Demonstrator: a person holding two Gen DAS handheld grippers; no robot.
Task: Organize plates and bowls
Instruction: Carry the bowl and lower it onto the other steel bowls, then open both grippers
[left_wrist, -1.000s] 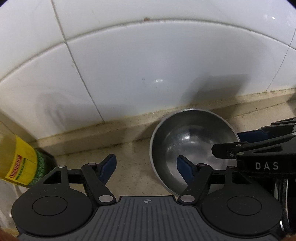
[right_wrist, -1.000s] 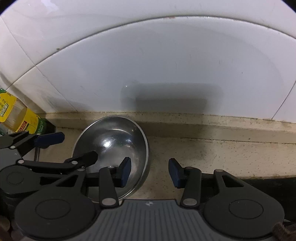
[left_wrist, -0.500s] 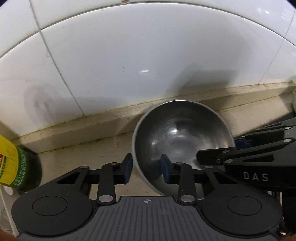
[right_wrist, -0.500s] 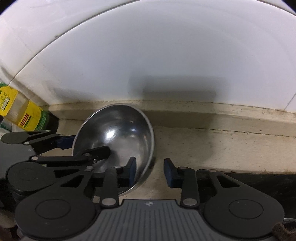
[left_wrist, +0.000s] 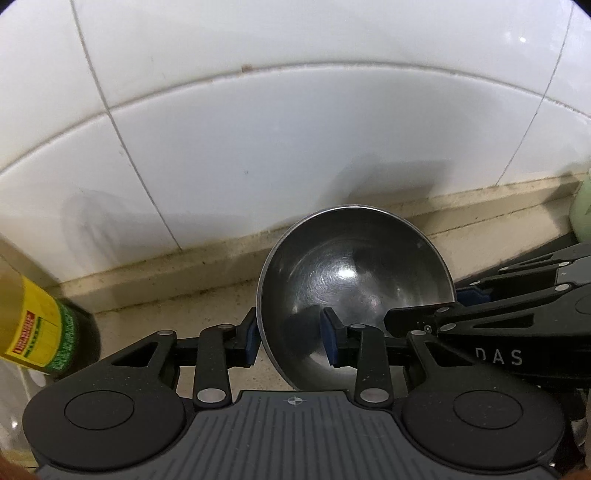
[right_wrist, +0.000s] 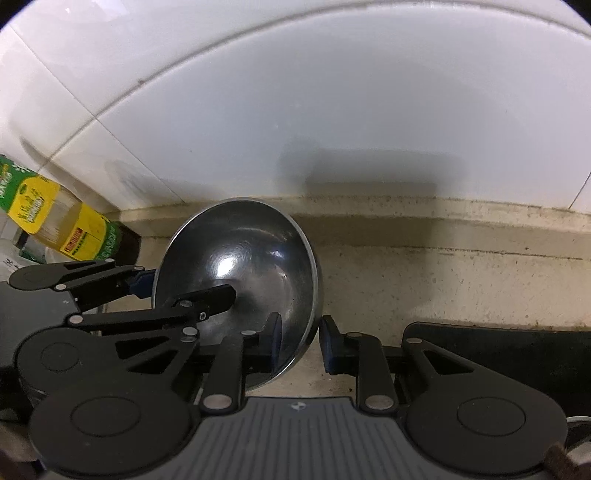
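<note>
A steel bowl (left_wrist: 354, 280) sits on the beige counter close to the tiled wall. My left gripper (left_wrist: 290, 341) is shut on its left rim, with one blue pad outside the wall and the other inside. In the right wrist view, the same bowl (right_wrist: 251, 266) has its right rim between the jaws of my right gripper (right_wrist: 302, 343), which are closing onto it. One pad is inside the bowl and one outside. Each gripper also shows in the other's view: the right gripper (left_wrist: 458, 306) and the left gripper (right_wrist: 146, 282).
An oil bottle (left_wrist: 40, 332) with a yellow and green label stands to the left, also seen as the oil bottle (right_wrist: 66, 229). The white tiled wall (left_wrist: 295, 147) rises just behind the bowl. A black flat slab (right_wrist: 498, 354) lies on the counter (right_wrist: 443, 280) at right. A pale green thing (left_wrist: 581, 210) is at the right edge.
Both grippers went from open beside the bowl to closed on opposite sides of its rim. The bowl now looks larger and nearer in both views.
</note>
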